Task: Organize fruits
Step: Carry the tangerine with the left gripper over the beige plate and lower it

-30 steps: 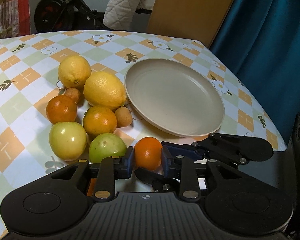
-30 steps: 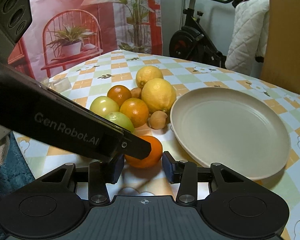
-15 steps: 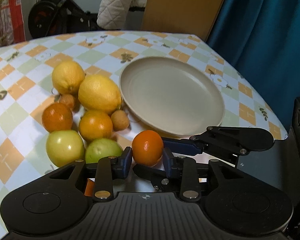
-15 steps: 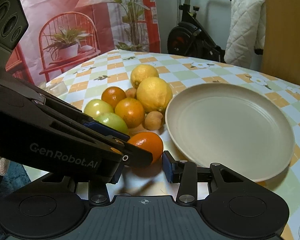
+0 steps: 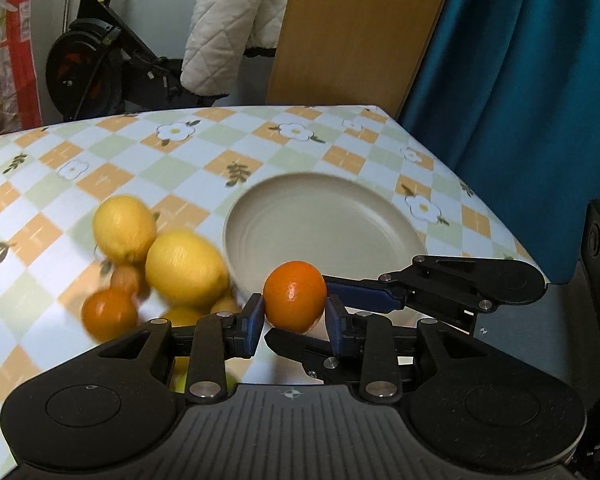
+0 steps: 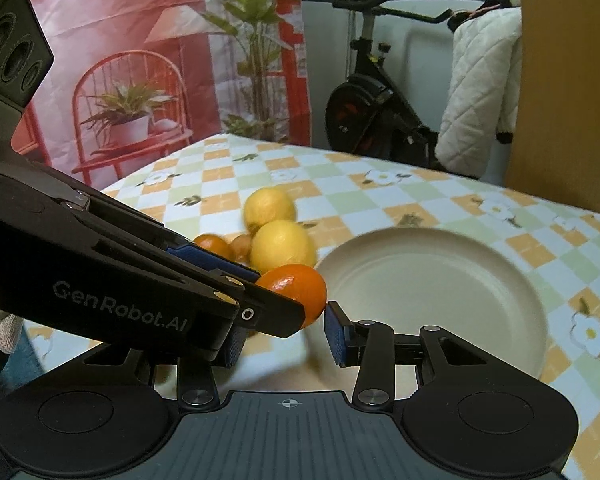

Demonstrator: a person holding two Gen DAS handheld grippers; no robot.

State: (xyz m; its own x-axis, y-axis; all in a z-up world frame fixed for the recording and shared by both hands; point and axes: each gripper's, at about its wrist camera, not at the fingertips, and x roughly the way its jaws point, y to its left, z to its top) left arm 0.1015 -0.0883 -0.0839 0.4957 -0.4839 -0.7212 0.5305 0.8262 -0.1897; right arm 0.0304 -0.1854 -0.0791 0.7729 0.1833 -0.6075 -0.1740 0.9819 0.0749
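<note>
2 lemons [image 5: 184,268], 1 plate [image 5: 340,216], 1 orange [image 5: 295,296] in left tongs [image 5: 295,322].

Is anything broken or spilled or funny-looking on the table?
Nothing looks broken or spilled. The one odd thing: both the left gripper and the right gripper are crowded around one orange, held up in the air. The plate has no fruit on it, and the lemons sit beside it.
</note>
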